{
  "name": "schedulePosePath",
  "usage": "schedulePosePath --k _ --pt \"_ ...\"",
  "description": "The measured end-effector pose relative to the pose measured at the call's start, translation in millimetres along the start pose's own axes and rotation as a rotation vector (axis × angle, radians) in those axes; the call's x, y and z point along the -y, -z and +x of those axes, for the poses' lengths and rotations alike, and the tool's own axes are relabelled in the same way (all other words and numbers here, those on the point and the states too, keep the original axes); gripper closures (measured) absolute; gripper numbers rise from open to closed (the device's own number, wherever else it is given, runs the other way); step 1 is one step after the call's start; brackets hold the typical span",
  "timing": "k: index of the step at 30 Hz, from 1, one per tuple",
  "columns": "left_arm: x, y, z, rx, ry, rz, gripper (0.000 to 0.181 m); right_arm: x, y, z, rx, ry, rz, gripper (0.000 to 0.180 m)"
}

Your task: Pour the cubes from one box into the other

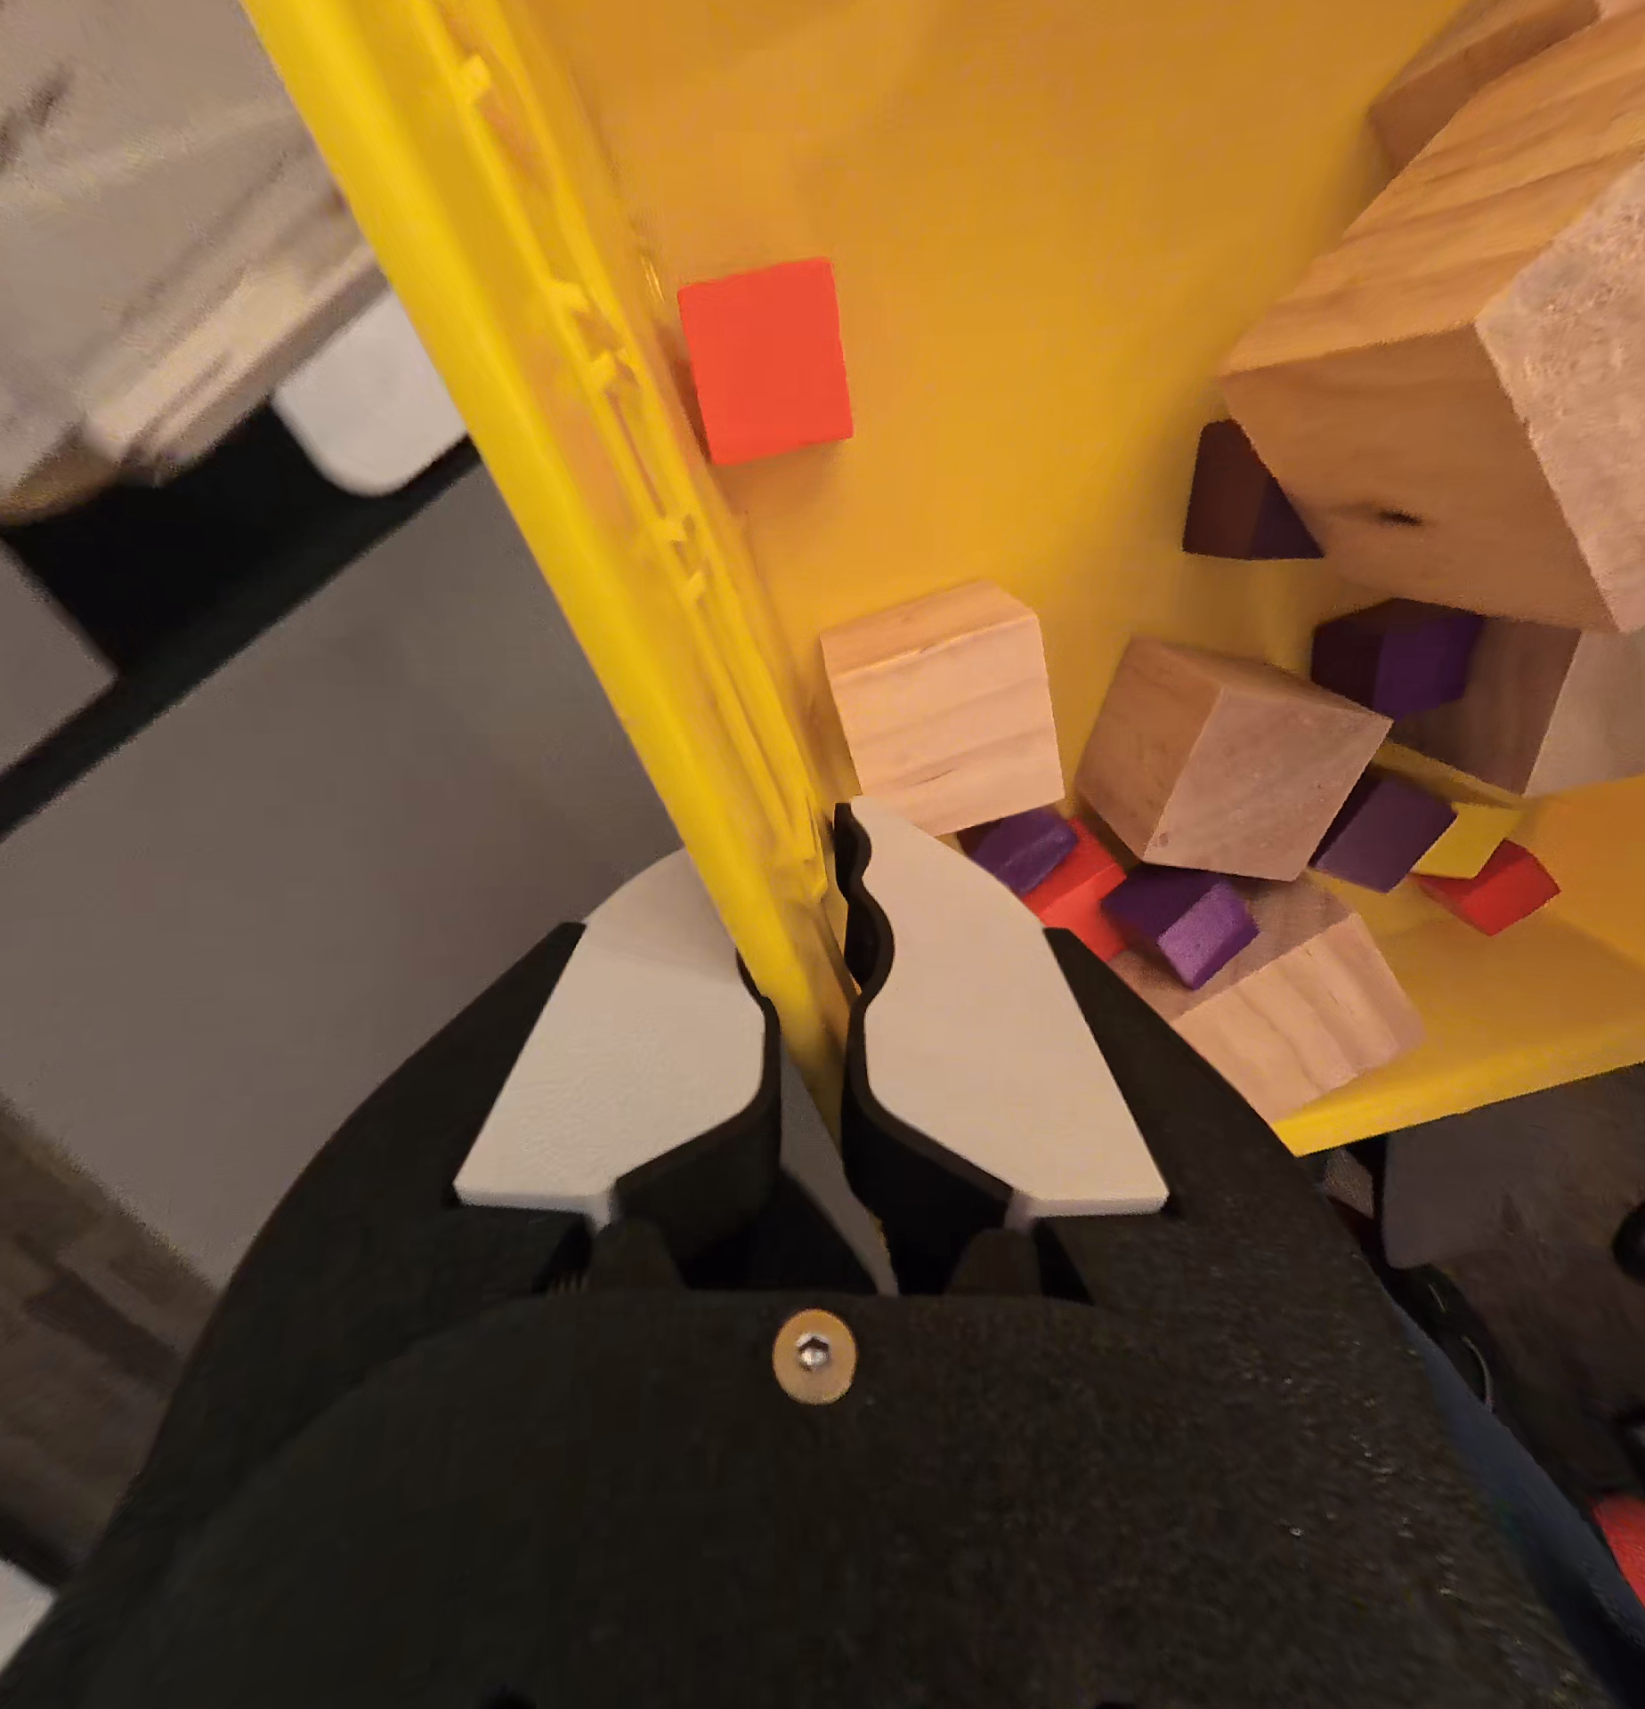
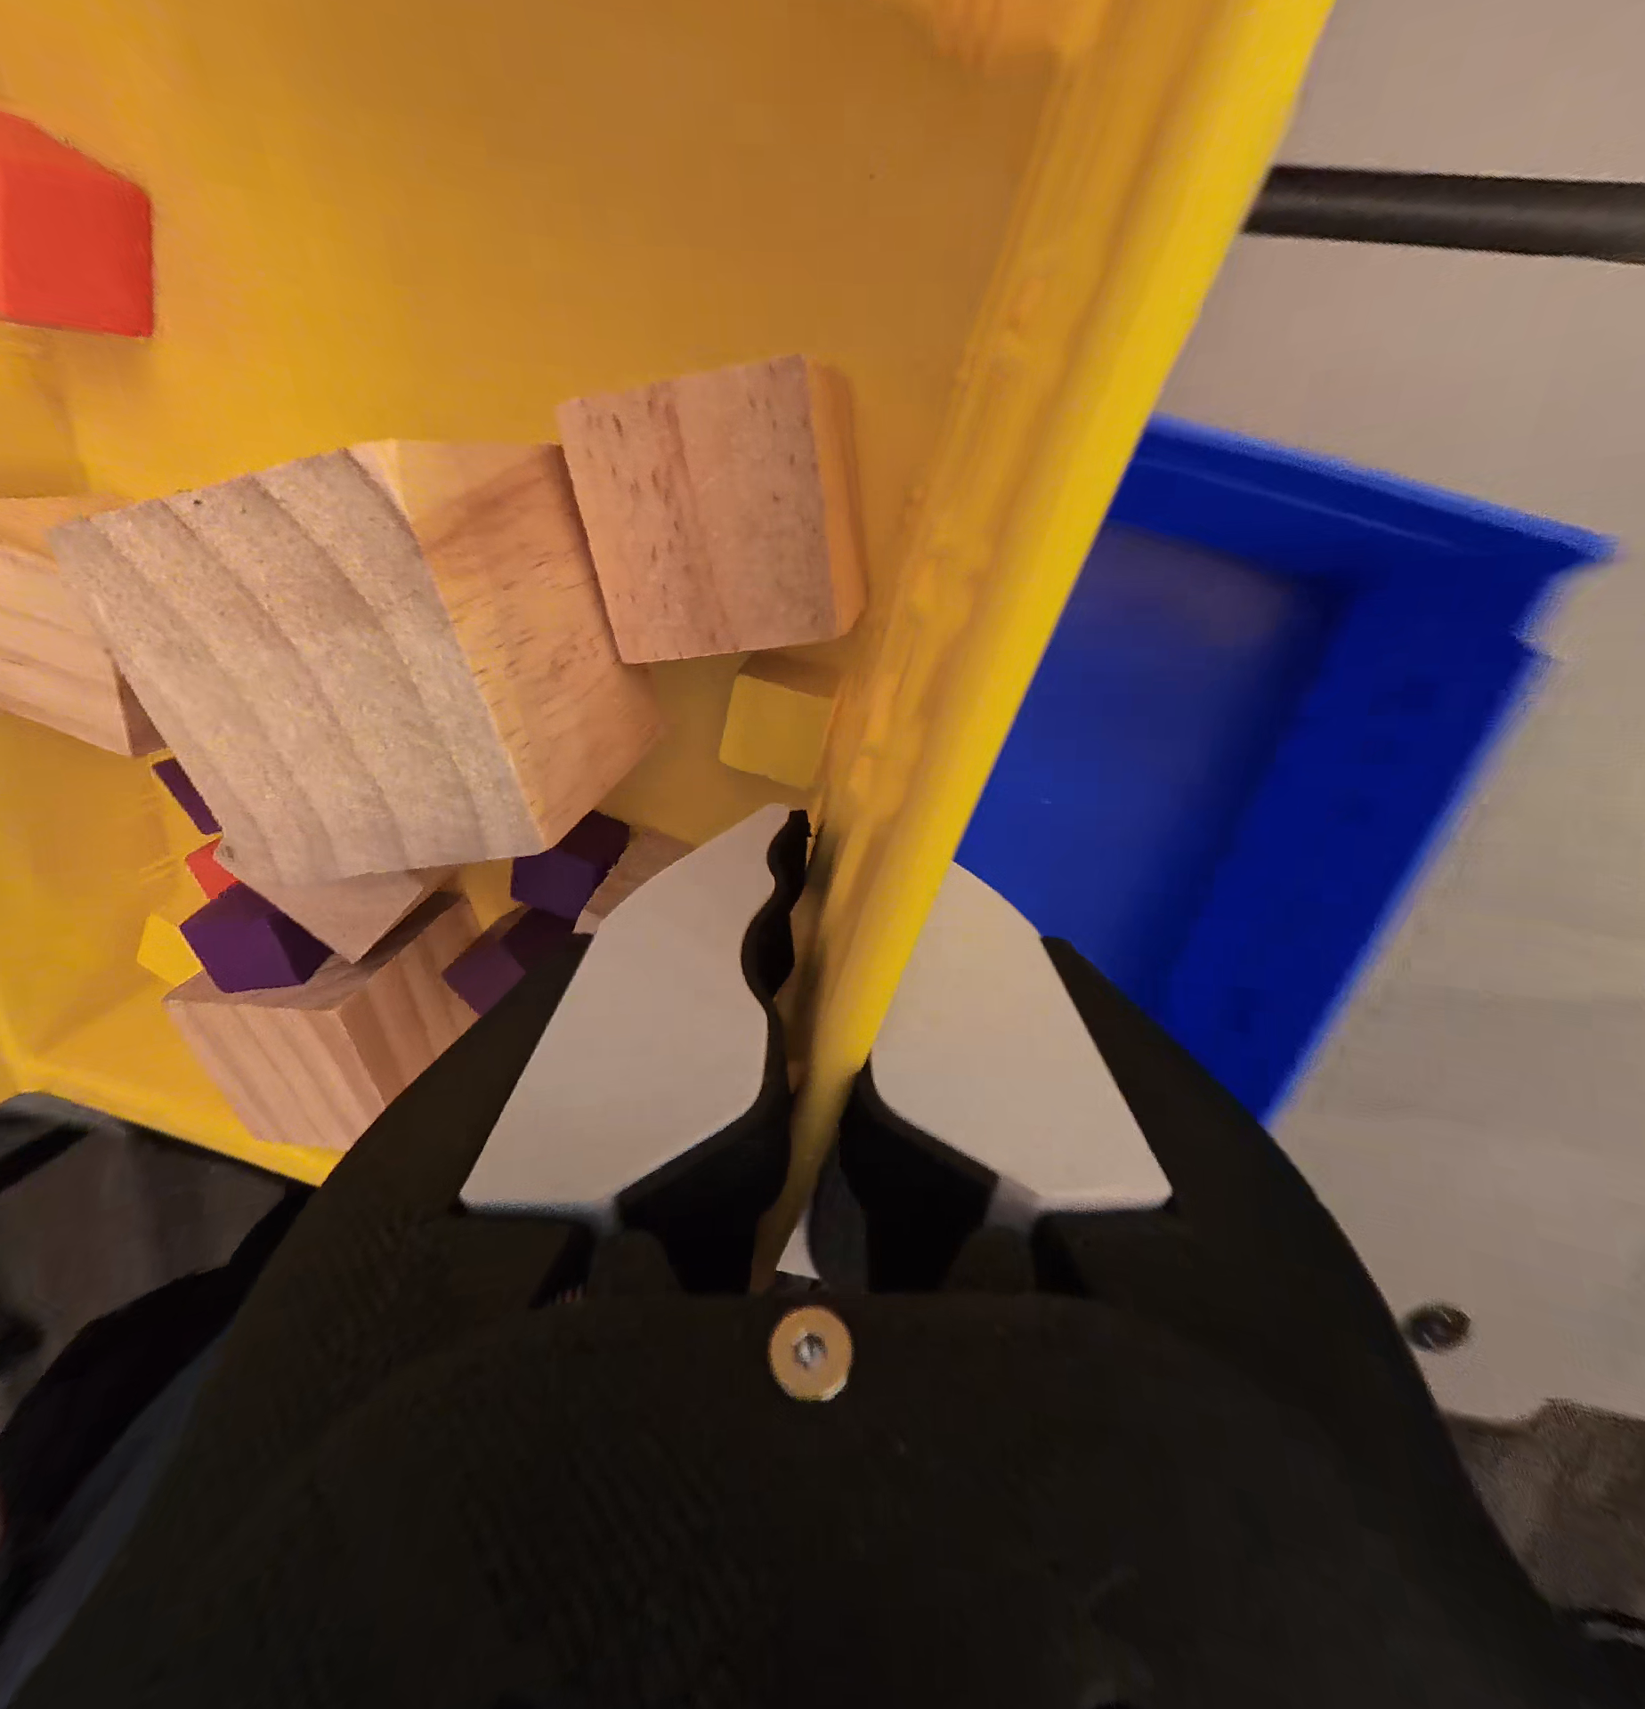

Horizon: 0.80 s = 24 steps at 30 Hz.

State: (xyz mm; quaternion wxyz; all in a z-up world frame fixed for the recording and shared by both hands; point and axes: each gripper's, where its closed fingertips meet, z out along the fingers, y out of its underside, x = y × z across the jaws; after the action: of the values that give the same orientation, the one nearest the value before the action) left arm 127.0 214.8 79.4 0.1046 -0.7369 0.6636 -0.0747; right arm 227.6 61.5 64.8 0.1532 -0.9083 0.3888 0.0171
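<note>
A yellow box [image 1: 985,231] is held between both grippers and tilted. My left gripper [image 1: 814,888] is shut on its left wall [image 1: 560,462]. My right gripper [image 2: 823,888] is shut on its right wall [image 2: 1059,462]. Inside lie several plain wooden cubes [image 1: 944,707], small purple cubes [image 1: 1179,925] and red cubes [image 1: 768,361], heaped toward the grippers' end; they also show in the right wrist view [image 2: 338,666]. A blue box [image 2: 1263,786] stands on the pale surface to the right of the yellow box, and its visible part looks empty.
A pale table surface [image 2: 1448,324] with a dark bar [image 2: 1466,222] lies beyond the blue box. In the left wrist view a grey surface [image 1: 292,786] with dark edges and a white rounded object [image 1: 366,407] lie to the left. Dark cloth shows below.
</note>
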Motion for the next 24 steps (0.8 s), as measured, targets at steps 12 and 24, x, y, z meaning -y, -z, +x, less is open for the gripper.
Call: schedulePosePath --k 12,24 --pt "111.2 -67.1 183.0 -0.41 -0.106 0.074 0.174 -32.7 60.1 202.4 -0.343 -0.131 0.013 0.175" --pt "165.6 -89.1 189.3 -0.398 -0.07 0.302 0.175 9.0 68.5 236.0 -0.541 -0.012 0.337 0.175"
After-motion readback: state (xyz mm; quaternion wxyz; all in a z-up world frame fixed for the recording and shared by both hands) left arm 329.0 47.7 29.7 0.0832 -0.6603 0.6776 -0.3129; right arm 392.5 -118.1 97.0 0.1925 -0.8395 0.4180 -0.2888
